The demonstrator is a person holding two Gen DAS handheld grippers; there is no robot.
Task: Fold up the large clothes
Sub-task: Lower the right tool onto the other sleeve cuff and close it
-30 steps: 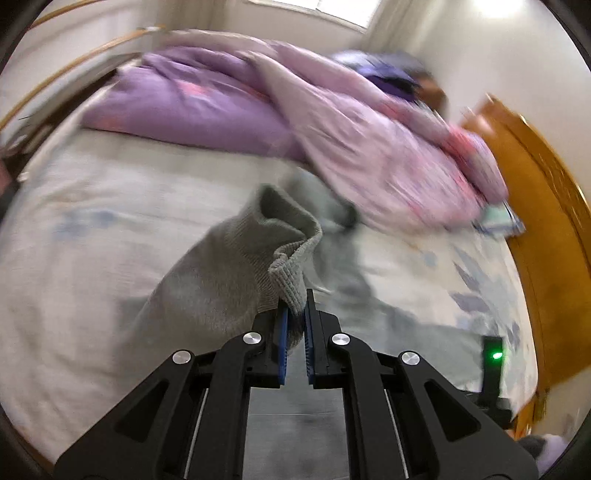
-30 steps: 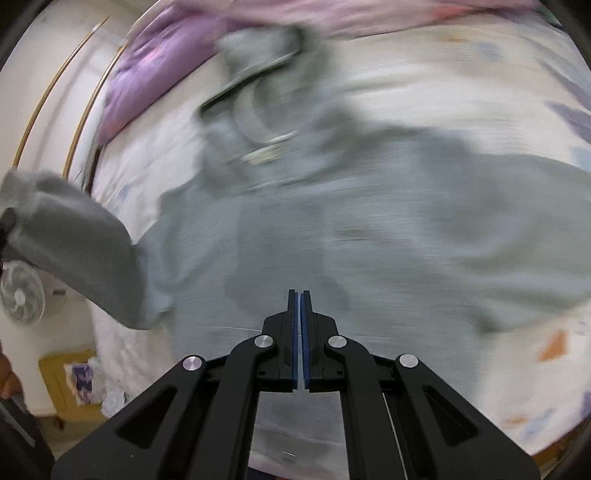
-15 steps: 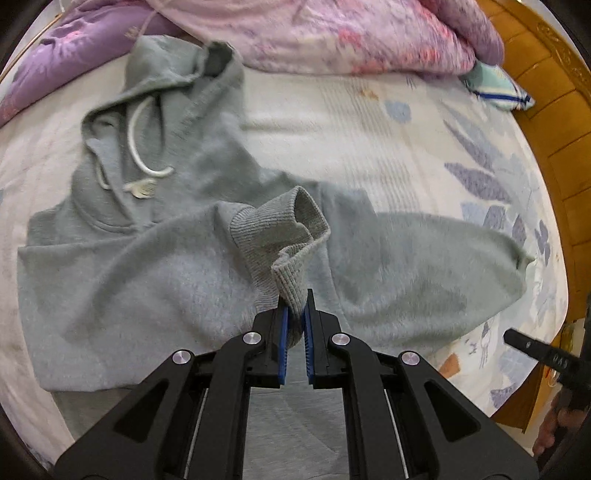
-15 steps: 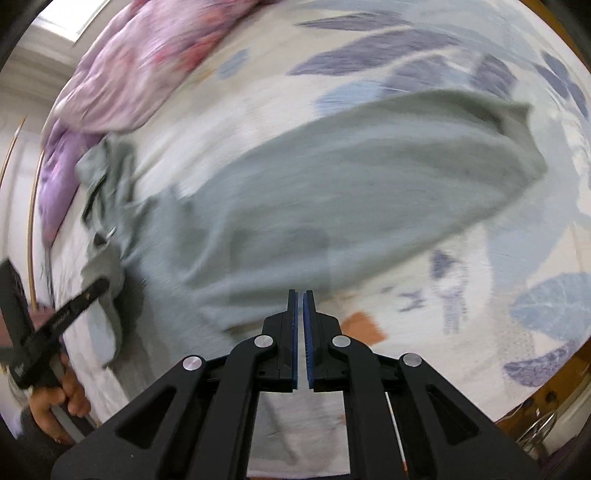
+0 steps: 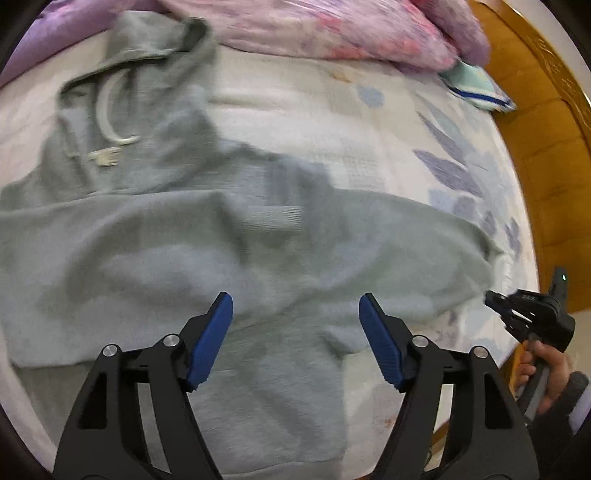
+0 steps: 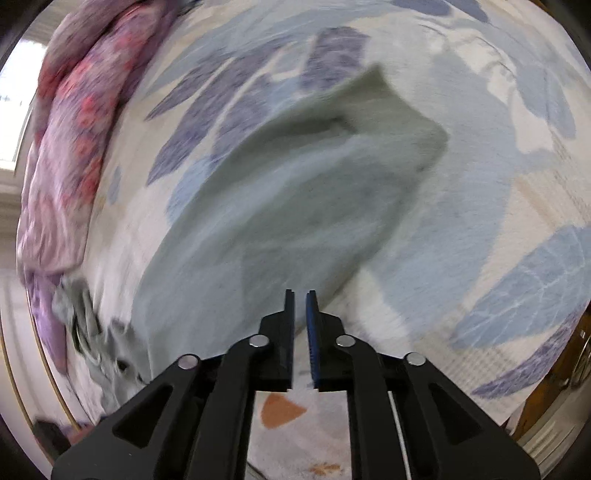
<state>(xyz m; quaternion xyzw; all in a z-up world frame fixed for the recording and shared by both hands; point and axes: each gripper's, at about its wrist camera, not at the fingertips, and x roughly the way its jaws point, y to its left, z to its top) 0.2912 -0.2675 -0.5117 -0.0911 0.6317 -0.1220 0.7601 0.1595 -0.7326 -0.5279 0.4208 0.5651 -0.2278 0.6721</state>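
A grey hoodie (image 5: 155, 236) lies spread on the bed, hood at the far left, white drawstring (image 5: 107, 122) showing. One sleeve lies folded across the chest, its cuff (image 5: 273, 221) near the middle. My left gripper (image 5: 295, 314) is open and empty just above the hoodie's body. The other sleeve (image 6: 295, 184) stretches to the right. My right gripper (image 6: 300, 295) hovers over that sleeve's near edge, jaws a narrow gap apart and holding nothing. It also shows in the left wrist view (image 5: 517, 310), at the bed's right edge.
A pink and purple quilt (image 5: 332, 29) is piled along the far side of the bed. A small teal pouch (image 5: 476, 88) lies at the far right. A wooden bed frame (image 5: 554, 155) borders the right side. The sheet (image 6: 498, 221) has a blue leaf print.
My left gripper opened and let go of the sleeve cuff, which now lies across the hoodie's chest. My right gripper moved out to the far sleeve and opened a slight gap.
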